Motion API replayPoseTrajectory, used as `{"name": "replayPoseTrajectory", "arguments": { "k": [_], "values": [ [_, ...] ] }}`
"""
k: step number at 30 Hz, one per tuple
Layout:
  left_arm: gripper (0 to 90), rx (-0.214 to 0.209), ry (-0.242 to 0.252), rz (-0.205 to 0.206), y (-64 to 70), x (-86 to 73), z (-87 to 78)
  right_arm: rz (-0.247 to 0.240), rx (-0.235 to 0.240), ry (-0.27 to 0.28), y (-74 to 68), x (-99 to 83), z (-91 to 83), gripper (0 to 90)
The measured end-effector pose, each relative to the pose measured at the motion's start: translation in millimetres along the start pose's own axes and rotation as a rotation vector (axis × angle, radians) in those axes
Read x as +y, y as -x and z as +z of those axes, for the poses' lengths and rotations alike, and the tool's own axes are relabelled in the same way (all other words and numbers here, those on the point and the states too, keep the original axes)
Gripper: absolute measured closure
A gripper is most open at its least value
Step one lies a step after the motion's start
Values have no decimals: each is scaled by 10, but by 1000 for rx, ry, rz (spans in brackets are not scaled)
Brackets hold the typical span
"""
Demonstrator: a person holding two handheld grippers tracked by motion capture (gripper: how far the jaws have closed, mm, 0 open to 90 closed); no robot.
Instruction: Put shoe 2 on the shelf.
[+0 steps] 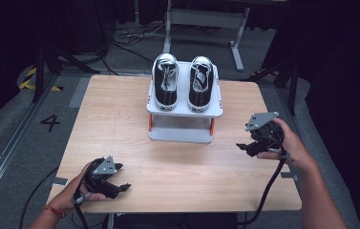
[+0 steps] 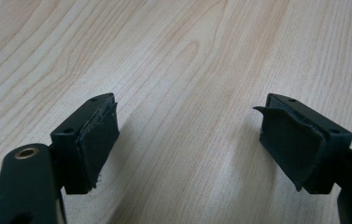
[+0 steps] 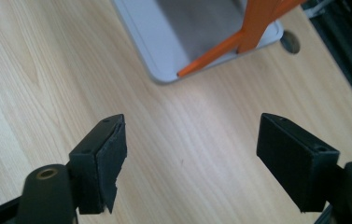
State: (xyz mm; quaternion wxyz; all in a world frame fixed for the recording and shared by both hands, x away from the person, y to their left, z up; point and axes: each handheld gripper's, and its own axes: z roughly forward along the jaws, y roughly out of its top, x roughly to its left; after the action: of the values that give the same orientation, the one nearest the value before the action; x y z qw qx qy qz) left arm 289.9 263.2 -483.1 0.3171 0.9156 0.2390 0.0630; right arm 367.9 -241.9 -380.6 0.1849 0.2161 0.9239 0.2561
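The left gripper (image 1: 120, 187) is held low at about 7 o'clock on the pale wooden table (image 1: 120, 124), its 2 black jaws spread wide apart with nothing between them; in the left gripper view bare wood grain lies between its worn black pads (image 2: 100, 140). The right gripper (image 1: 242, 147) is held at about 4 o'clock, its jaws likewise parted and empty, and the lower shelf and an orange post of the grey 2-tier shoe rack (image 3: 164, 56) are seen just ahead of it in the right gripper view. The pair of black canvas sneakers with white laces and white soles (image 1: 183, 82) rests side by side on the top shelf of that rack (image 1: 185, 110) at 12 o'clock, long axes running from 6 to 12 o'clock, toes away from the person. The right gripper is judged the nearer, the shoes lying toward 11 o'clock from it and well apart from the left gripper.
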Motion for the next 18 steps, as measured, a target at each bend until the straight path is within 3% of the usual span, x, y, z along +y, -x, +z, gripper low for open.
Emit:
{"name": "replayPoseTrajectory", "arguments": {
  "k": [11, 18],
  "values": [
    [197, -2, 2, -1, 0, 4, 5, 83, -20, 26, -164, -451, 220, 243],
    [197, -1, 2, -2, 2, 4, 5, 160, -34, 89, -290, -746, 310, 229]
  ]
}}
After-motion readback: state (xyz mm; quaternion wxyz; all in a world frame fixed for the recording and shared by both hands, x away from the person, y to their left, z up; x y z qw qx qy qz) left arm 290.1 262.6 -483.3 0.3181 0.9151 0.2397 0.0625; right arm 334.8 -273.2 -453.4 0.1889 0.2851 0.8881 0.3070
